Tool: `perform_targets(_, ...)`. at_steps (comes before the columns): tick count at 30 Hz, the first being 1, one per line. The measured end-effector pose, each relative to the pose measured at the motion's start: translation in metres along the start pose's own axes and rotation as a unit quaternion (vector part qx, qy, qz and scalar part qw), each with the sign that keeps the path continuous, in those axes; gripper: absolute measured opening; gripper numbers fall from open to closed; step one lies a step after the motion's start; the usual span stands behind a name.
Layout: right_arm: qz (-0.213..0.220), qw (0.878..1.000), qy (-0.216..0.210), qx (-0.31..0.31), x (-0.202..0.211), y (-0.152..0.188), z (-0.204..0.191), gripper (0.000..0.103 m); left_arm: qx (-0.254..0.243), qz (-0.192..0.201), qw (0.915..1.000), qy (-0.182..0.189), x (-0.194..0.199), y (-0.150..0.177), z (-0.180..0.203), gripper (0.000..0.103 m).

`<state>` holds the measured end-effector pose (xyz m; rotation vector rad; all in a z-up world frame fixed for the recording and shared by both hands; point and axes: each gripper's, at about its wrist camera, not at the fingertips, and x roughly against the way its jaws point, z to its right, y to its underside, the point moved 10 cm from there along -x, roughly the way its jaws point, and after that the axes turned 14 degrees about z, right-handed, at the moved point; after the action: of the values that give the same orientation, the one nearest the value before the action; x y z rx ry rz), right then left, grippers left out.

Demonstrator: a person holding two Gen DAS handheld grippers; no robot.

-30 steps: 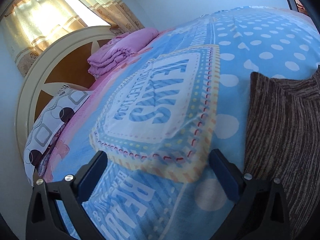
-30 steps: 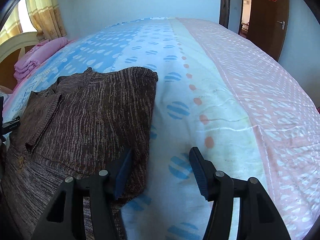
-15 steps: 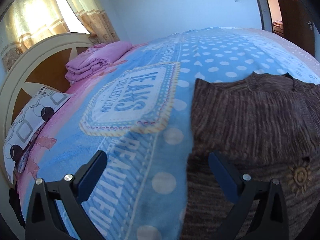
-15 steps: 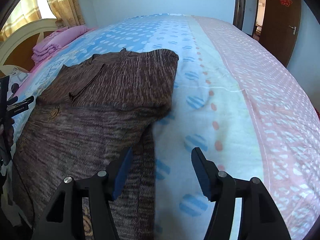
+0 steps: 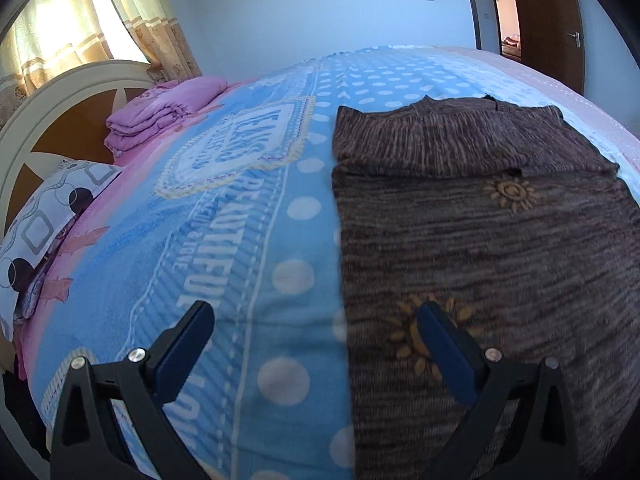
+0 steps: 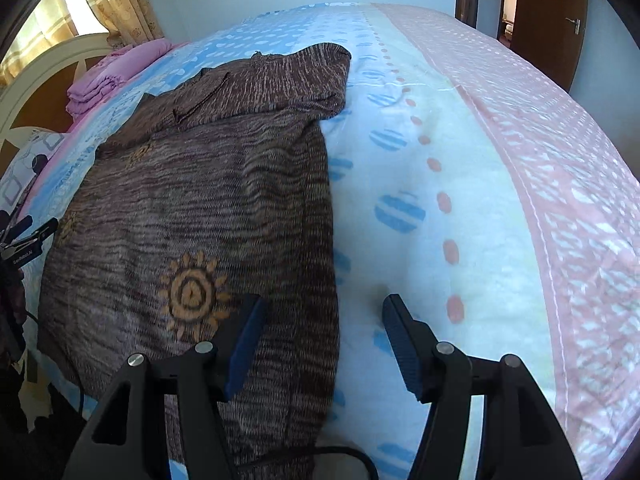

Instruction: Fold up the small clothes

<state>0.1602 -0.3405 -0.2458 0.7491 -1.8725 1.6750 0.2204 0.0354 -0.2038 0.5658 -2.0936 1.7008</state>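
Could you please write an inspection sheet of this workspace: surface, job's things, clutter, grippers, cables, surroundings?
Surface: bed with blue, white and pink patterned bedspread.
Job's things: brown striped knit sweater with orange sun motifs lies flat on the bed; its top part is folded over.
Clutter: folded pink blanket and a grey-patterned white pillow near the headboard.
Grippers: left gripper open, over the sweater's left edge; right gripper open, over its right edge; neither holds anything.
Cables: black cable at the bed's near edge.
Surroundings: cream and brown wooden headboard, yellow curtains, dark brown door.
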Motion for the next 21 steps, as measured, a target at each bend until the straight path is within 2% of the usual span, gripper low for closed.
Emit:
perform_targets(7,-0.008,1.000,0.003,0.009,0.029,0.045,-0.011,0.062,0.001,-0.006,0.9998,0.019,0.038,0.032,-0.003,0.103)
perform_targets(14,-0.011,1.000,-0.007,-0.013,0.048,0.072,-0.016,0.062,0.014,-0.013,0.9988,0.045,0.069,0.052,0.000,0.103)
perform_targets(18,-0.003,0.999,-0.017,-0.033,0.055,0.080,-0.016,0.062,0.034,-0.037,0.9967,0.064,0.079,0.068,0.001,0.103)
perform_targets(20,0.002,0.999,-0.023,-0.041,0.058,0.082,-0.015,0.062,0.044,-0.050,0.9949,0.075,0.082,0.075,0.005,0.101)
perform_targets(21,0.004,0.999,-0.027,-0.046,0.059,0.082,-0.015,0.062,0.050,-0.057,0.9933,0.088,0.084,0.079,0.008,0.093)
